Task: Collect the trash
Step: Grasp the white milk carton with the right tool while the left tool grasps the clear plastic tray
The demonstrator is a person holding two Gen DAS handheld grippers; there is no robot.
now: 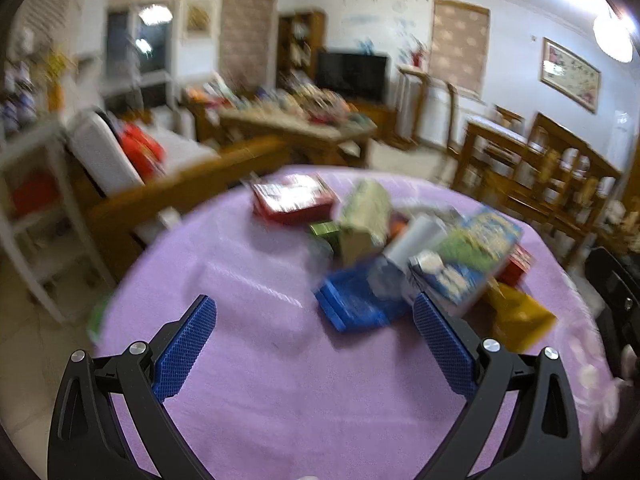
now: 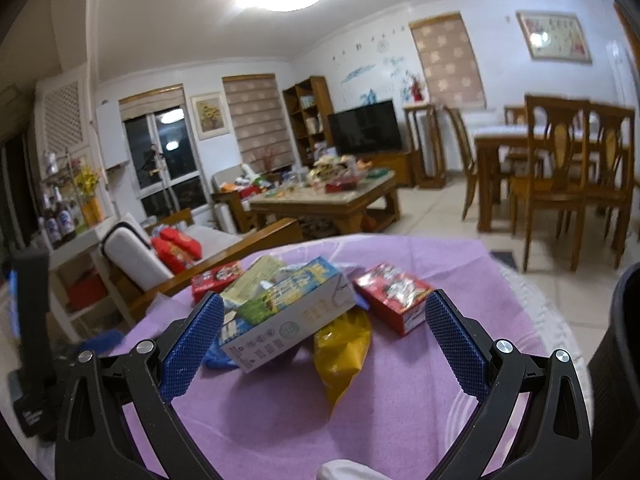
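A heap of packaging lies on the purple-covered round table (image 1: 260, 400). In the blurred left wrist view I see a red box (image 1: 292, 200), a pale green carton (image 1: 366, 216), a blue-and-green carton (image 1: 468, 260), a blue wrapper (image 1: 352, 304) and a yellow bag (image 1: 516, 320). My left gripper (image 1: 314, 320) is open above the cloth, nothing between its pads. In the right wrist view the blue-and-green carton (image 2: 288, 312) rests on the yellow bag (image 2: 344, 352), with a red box (image 2: 394, 296) to the right. My right gripper (image 2: 324, 320) is open just short of the heap.
A black bin rim (image 2: 624, 340) shows at the right edge beside the table. A wooden sofa (image 2: 224, 252) with red cushions stands behind the table (image 2: 460, 264), then a cluttered coffee table (image 2: 328, 200). Dining chairs (image 2: 560, 184) stand at the right.
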